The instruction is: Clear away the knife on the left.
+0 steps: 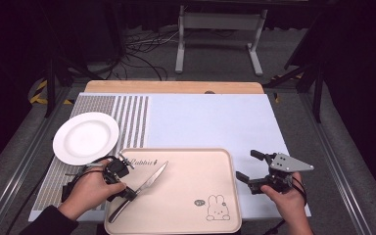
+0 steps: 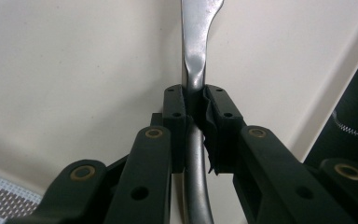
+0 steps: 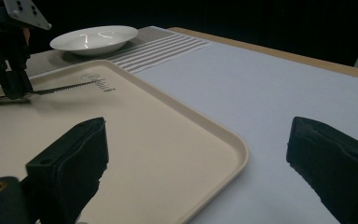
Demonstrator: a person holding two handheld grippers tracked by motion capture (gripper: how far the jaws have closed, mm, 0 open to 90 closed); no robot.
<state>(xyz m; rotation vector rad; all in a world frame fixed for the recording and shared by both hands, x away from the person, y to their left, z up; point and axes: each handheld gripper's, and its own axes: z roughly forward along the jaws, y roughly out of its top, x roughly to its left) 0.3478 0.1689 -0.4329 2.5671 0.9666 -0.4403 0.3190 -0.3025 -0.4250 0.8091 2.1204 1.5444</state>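
Observation:
A steel table knife lies slanted on the beige tray, blade toward the upper right. My left gripper is shut on the knife's handle at the tray's left part. The left gripper view has both jaws pinching the handle, the blade running up and away. In the right gripper view the left gripper holds the knife low over the tray. My right gripper is open beside the tray's right edge, with nothing between its jaws.
A white plate sits on the striped mat at the left, seen also as a white plate in the right gripper view. The pale blue cloth covers the table beyond the tray. A rabbit drawing marks the tray's near right corner.

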